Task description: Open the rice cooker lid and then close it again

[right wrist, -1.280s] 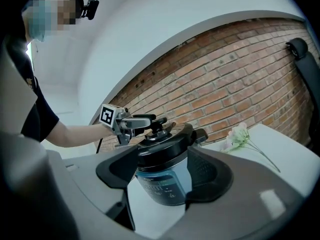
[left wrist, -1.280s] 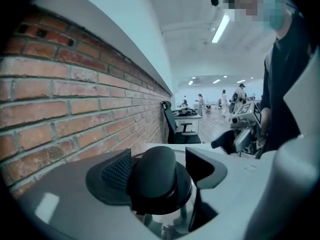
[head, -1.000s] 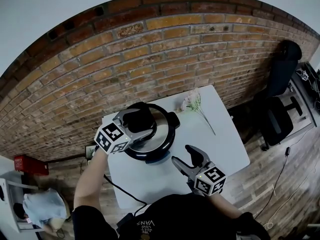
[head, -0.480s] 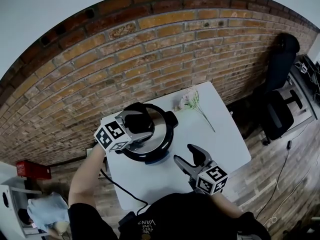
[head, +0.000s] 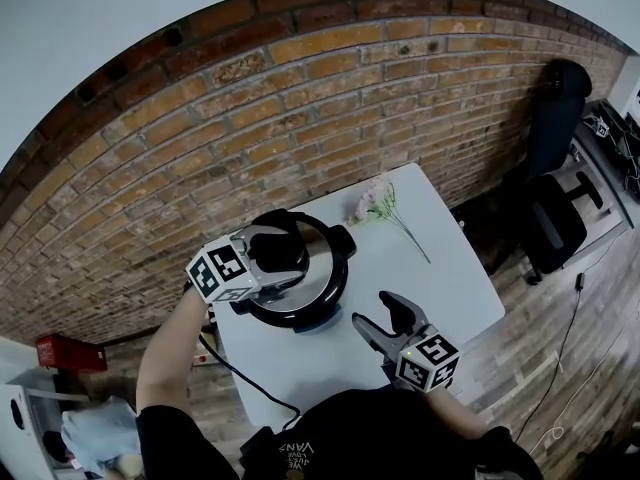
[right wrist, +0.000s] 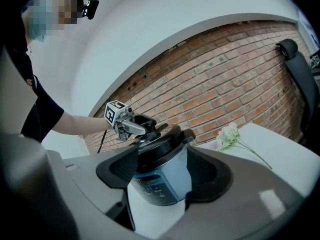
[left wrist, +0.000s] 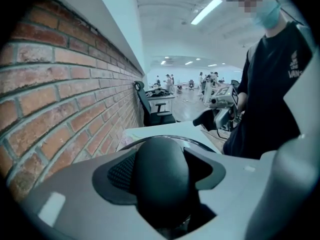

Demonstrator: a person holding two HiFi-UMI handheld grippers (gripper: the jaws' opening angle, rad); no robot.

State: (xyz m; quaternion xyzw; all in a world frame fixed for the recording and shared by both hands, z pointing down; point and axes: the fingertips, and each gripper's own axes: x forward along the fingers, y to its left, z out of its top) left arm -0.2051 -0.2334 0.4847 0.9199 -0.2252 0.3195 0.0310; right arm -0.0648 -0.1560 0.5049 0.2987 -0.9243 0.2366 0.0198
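Our left gripper [head: 285,253] reaches over the round, glossy black lid [head: 325,268] of the rice cooker [head: 300,313], a squat drum with a pale blue-grey body. The cooker stands at the left of the white table [head: 440,278], close to the red brick wall [head: 300,118]. The jaws have just been closing, and the domed black knob [left wrist: 161,179] at the lid's centre sits between them. A dark gap shows beside one pad, so we judge the knob is bracketed but not yet clamped.

Our right gripper [head: 375,313] hangs over the near part of the table, apart from the cooker, with its jaws spread and nothing in them.

We take the step in hand to be securing the knob. To do it well, we should:
- centre the knob between both pads
- close until both pads bear evenly low on the dome, where it is least likely to slip
- test gently before lifting, since we cannot tell whether this lid lifts straight off, twists or swings on a hinge

The right gripper could steady the body if the pot shifts.

The cooker stands upright with its axis vertical, and the lid lies flat and closed on top. Its control panel [right wrist: 150,186] faces us. A black tab [head: 345,238] on the lid rim points away from us, towards the pale pink flower sprig [head: 385,206] at the far side of the table.
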